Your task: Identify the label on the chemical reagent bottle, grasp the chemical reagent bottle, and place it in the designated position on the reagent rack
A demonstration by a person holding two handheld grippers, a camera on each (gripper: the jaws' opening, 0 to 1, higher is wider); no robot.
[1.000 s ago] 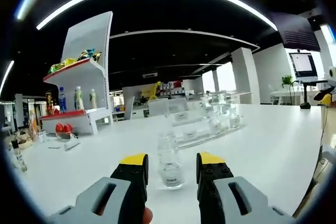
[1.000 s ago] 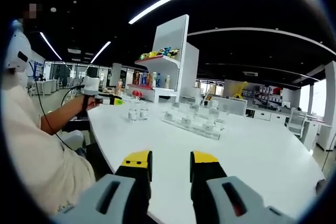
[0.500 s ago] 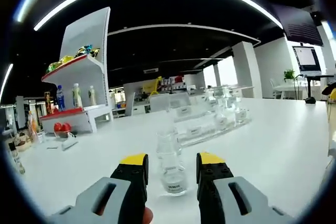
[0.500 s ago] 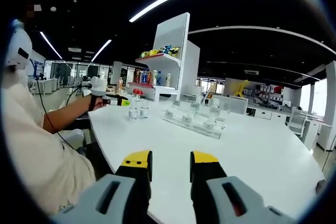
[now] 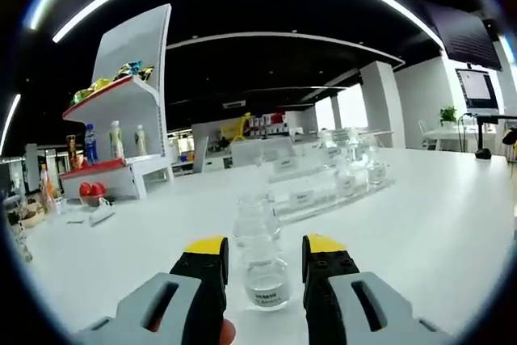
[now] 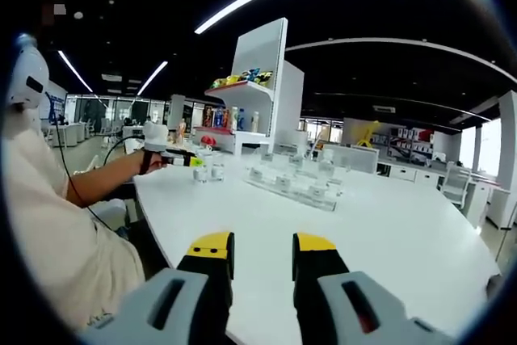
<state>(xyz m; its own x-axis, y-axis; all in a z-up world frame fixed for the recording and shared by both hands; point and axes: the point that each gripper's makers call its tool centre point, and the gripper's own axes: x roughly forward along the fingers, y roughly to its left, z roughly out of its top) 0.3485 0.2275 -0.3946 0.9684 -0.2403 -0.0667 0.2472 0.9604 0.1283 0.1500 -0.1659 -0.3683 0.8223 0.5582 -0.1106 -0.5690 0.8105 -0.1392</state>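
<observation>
Lower centre of the left gripper view: left gripper [image 5: 264, 258], yellow-tipped jaws spread, a clear glass reagent bottle [image 5: 260, 260] standing upright between them on the white table [image 5: 420, 224]. Whether either jaw touches the glass cannot be told. A small white label sits low on the bottle; its print is too small to read. A second clear bottle stands directly behind, partly hidden.

Centre right of the same view: transparent reagent rack [image 5: 327, 179] — stepped, with small white tags on its front and several clear bottles already seated.

Upper left: white display shelf [image 5: 121, 119] with coloured packets on the top tier, drink bottles on the lower one, red round items at its foot.

Bottom centre of the right gripper view: right gripper [image 6: 262, 258], jaws apart, nothing between them, hovering over the near table edge.

Mid-left of that view: the person's outstretched hand [image 6: 152, 159] holding the left gripper beside two small bottles — the rack just right of them.
</observation>
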